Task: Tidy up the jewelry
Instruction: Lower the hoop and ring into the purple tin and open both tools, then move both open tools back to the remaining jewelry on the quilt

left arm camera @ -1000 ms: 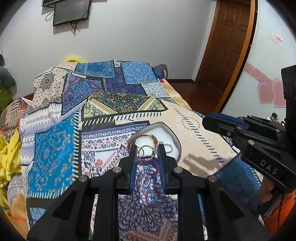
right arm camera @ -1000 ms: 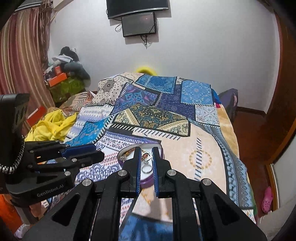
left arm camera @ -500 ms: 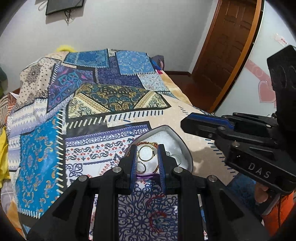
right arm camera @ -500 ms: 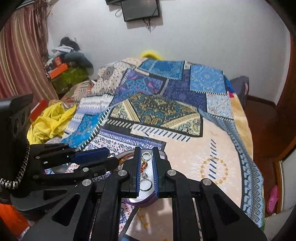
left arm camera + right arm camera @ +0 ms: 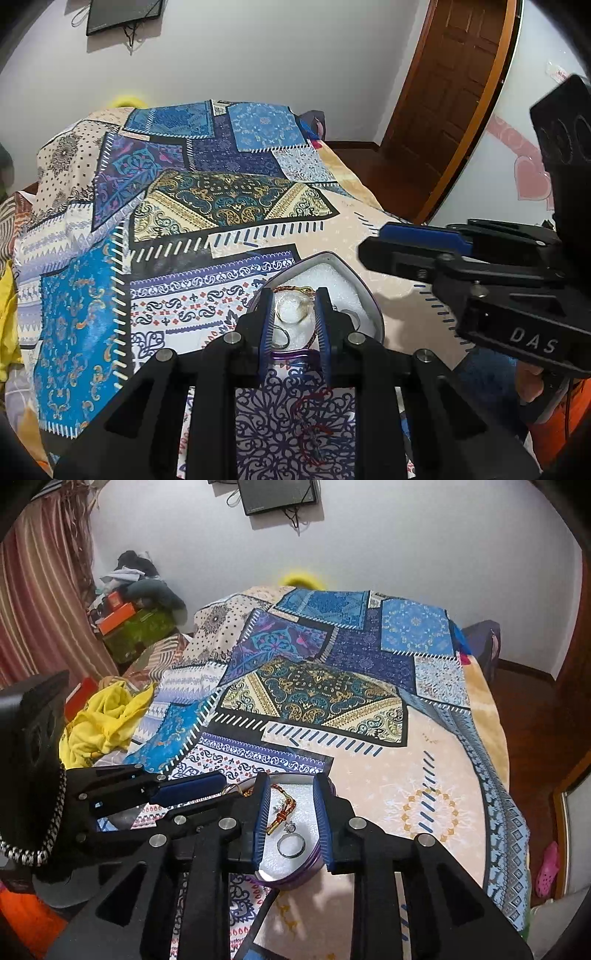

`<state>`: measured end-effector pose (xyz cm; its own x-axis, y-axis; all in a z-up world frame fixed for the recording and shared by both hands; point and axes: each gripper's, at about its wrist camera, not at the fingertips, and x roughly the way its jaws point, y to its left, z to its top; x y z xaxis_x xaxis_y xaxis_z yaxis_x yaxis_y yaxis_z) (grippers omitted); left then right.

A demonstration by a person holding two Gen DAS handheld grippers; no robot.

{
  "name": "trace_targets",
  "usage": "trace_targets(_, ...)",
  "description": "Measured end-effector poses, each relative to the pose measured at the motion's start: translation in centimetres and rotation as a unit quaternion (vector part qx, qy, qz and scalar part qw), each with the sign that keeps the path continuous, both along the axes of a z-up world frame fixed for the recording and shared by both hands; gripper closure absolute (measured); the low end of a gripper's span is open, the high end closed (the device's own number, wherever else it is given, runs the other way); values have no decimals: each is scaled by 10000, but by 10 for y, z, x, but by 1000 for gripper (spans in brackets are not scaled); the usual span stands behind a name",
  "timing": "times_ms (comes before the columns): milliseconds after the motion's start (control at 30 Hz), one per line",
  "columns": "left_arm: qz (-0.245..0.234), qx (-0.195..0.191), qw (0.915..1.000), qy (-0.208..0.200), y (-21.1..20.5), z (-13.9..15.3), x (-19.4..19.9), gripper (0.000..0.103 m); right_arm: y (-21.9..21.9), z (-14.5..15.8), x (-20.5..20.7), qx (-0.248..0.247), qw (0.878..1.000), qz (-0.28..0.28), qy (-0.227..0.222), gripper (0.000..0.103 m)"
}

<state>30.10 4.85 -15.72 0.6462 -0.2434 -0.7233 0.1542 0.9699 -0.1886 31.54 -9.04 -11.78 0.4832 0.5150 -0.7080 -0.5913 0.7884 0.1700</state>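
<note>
A heart-shaped purple-rimmed box [image 5: 364,295] with white foam lining lies on the patterned bedspread. It also shows in the right wrist view [image 5: 291,877]. My left gripper [image 5: 293,308] is shut on a gold ring [image 5: 291,308] and holds it over the box. A silver ring [image 5: 281,339] lies below it on the foam. My right gripper [image 5: 290,794] is open over the box, its jaws apart. Between them lie a red-gold braided bracelet [image 5: 282,810], a small silver earring [image 5: 290,827] and a silver ring [image 5: 291,846].
A red cord bracelet [image 5: 312,424] lies on the bedspread [image 5: 184,206] in front of the box. A yellow cloth [image 5: 107,720] and clutter sit left of the bed. A wooden door [image 5: 450,92] stands at the right.
My right gripper has opened, and the silver earring it held now lies on the foam. My left gripper, still holding the gold ring, has moved closer over the box.
</note>
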Motion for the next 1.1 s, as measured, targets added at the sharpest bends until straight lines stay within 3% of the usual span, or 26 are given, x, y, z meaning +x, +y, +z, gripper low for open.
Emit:
trace_targets(167,60,42,9999,-123,3,14,-11,72,-8,13,-11,22,9997,-106,-199,82)
trace_targets(567,220,188,9992,-261,14,42,-56,68,-25,35,-56,-74,9973,-269,-676,82)
trace_targets(867,373,297,9988,-59,22,37,-99,67,-31,24,-90,-227,9972,-267,-654,81)
trace_targets(1100,282,494,9984,27,12,27,-129,67,-26,-4,-107,-436,9985,-160,-306,81)
